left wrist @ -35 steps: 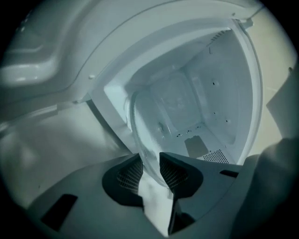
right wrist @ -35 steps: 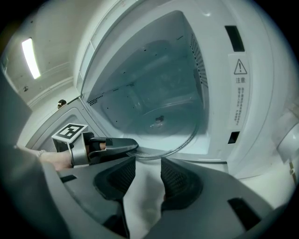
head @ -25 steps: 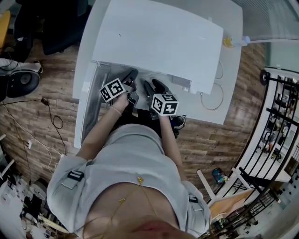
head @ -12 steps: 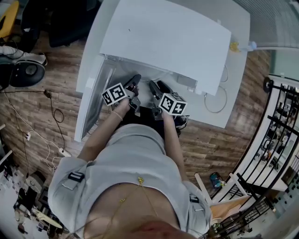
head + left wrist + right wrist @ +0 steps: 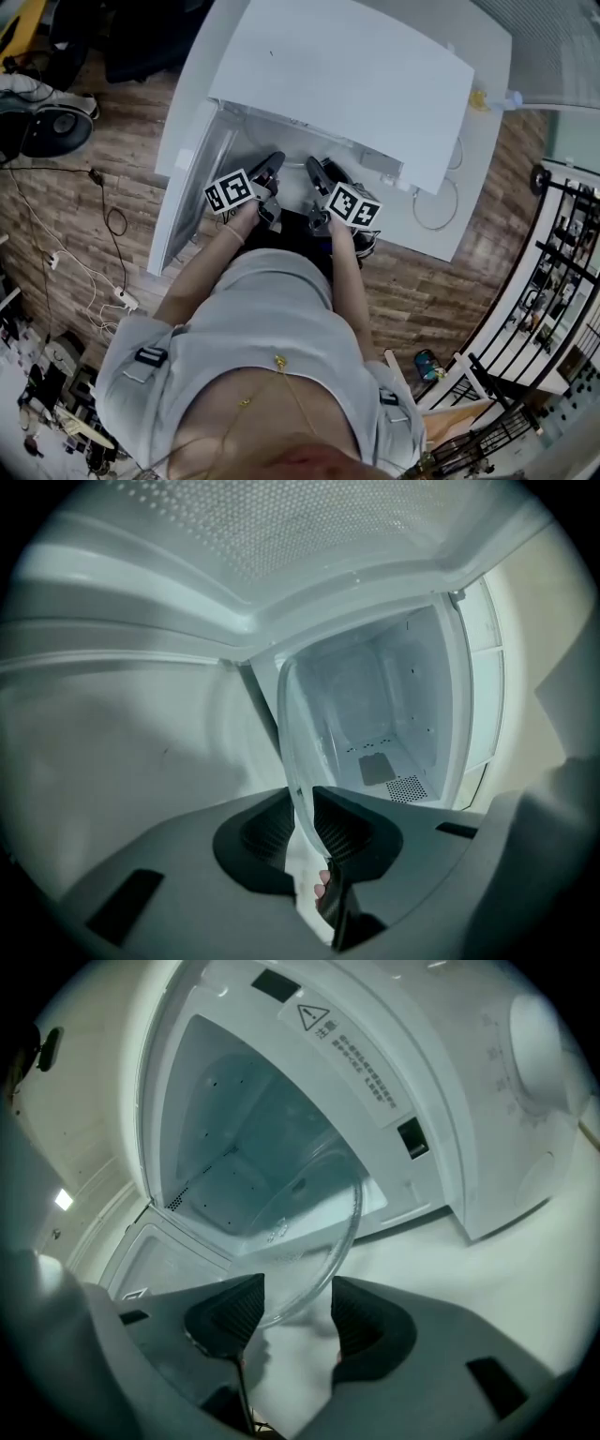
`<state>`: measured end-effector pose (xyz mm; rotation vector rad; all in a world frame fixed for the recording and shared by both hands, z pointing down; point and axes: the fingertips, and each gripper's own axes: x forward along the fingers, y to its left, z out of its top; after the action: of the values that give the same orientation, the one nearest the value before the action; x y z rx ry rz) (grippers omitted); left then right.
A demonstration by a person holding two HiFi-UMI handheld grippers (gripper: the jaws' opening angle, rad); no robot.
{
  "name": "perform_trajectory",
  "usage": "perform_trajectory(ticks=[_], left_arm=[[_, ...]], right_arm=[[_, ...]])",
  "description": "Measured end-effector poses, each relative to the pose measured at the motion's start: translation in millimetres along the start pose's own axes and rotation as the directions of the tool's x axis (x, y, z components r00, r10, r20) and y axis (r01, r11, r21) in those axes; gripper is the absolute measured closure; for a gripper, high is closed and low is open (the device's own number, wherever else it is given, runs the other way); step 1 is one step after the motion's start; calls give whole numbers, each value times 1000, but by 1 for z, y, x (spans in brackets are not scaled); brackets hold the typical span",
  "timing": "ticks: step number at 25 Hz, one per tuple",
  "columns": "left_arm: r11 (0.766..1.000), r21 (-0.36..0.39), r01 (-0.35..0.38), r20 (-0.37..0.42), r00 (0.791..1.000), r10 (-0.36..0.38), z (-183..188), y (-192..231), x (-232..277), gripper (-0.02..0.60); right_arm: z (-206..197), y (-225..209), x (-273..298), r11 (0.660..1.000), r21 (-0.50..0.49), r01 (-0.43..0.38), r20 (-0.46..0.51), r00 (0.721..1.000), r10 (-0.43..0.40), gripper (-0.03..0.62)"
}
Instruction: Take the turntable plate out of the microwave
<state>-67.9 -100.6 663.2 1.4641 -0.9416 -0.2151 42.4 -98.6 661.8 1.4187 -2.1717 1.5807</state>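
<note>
Since a second ago our right gripper [image 5: 319,171] has rolled, and its fingers have just been opening with the plate [image 5: 302,1232] between them.

Our left gripper [image 5: 306,810] clenches the glass plate's rim, which we see edge-on between its fingers. The right fingers stand released, spread to either side of the rim without pressing on it. We hold the plate tilted, just in front of the open cavity of the microwave [image 5: 337,75] and above the white surface [image 5: 439,230]. At our left the door [image 5: 187,192] hangs open. Both grippers sit close together at the opening.
</note>
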Motion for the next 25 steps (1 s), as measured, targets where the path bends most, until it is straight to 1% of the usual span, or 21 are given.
perform_trajectory(ticks=[7, 12, 14, 16, 21, 23, 25], left_arm=[[1000, -18, 10, -2, 1000, -10, -5, -2, -12, 506], [1000, -16, 7, -16, 1000, -7, -13, 0, -19, 506], [1000, -17, 8, -16, 1000, -8, -15, 2, -20, 505], [1000, -13, 12, -12, 1000, -12, -16, 2, -21, 505], [1000, -9, 29, -8, 1000, -29, -19, 2, -18, 505], [999, 16, 30, -11, 999, -30, -17, 3, -18, 503], [998, 66, 10, -13, 1000, -9, -15, 6, -18, 490]], right_arm=[[3, 1, 6, 1000, 19, -10, 8, 1000, 10, 364], [11, -10, 9, 999, 42, -11, 15, 1000, 11, 364], [14, -13, 12, 998, 59, -22, 23, 1000, 20, 364], [18, -14, 17, 994, 98, -43, 42, 998, 39, 370], [26, -15, 20, 971, 207, -122, 86, 991, 106, 442], [25, -13, 19, 963, 225, -149, 98, 987, 130, 461], [24, -11, 18, 957, 241, -161, 107, 985, 139, 487]])
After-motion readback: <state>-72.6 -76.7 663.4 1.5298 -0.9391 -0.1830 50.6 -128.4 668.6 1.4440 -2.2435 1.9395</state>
